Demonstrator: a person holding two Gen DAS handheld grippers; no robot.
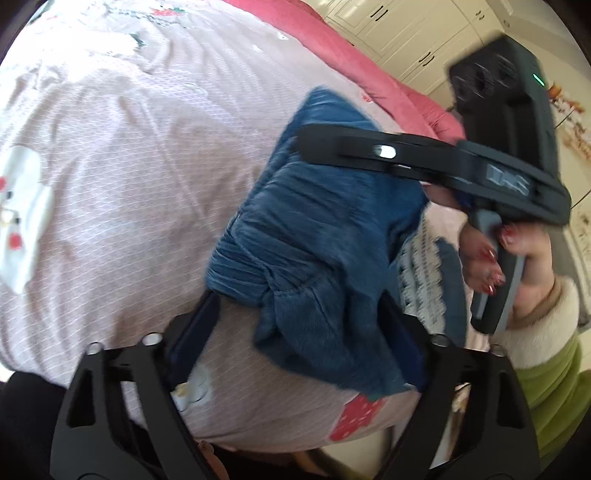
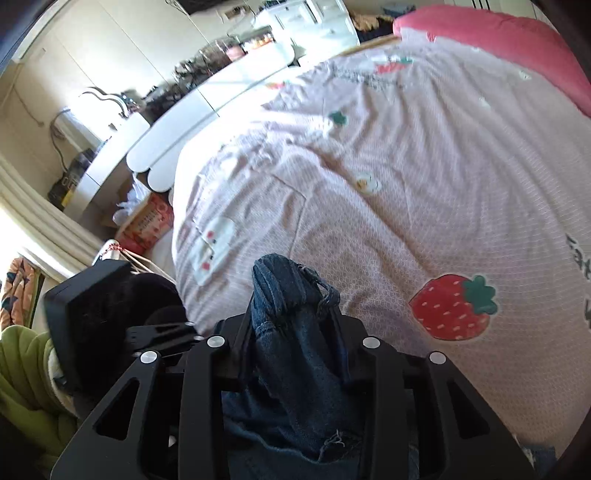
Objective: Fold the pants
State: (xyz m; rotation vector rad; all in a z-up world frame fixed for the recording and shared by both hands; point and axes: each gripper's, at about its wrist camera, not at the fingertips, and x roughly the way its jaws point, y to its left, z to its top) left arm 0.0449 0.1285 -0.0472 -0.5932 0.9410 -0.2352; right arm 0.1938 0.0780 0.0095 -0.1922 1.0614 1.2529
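The pants (image 1: 314, 236) lay bunched on the bed sheet (image 1: 122, 155), near the bed's edge. One bunched end sat between the fingers of the left gripper (image 1: 299, 332); another end rose between those of the right gripper (image 2: 291, 317). A quilt (image 1: 354, 62) lay along the bed's far side, with cabinets (image 1: 402, 33) behind it.

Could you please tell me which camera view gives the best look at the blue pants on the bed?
The left wrist view: it shows the pants bunched on the pink bedspread, with the right gripper over them. The right wrist view shows only a pinched fold of pants between the right gripper's fingers.
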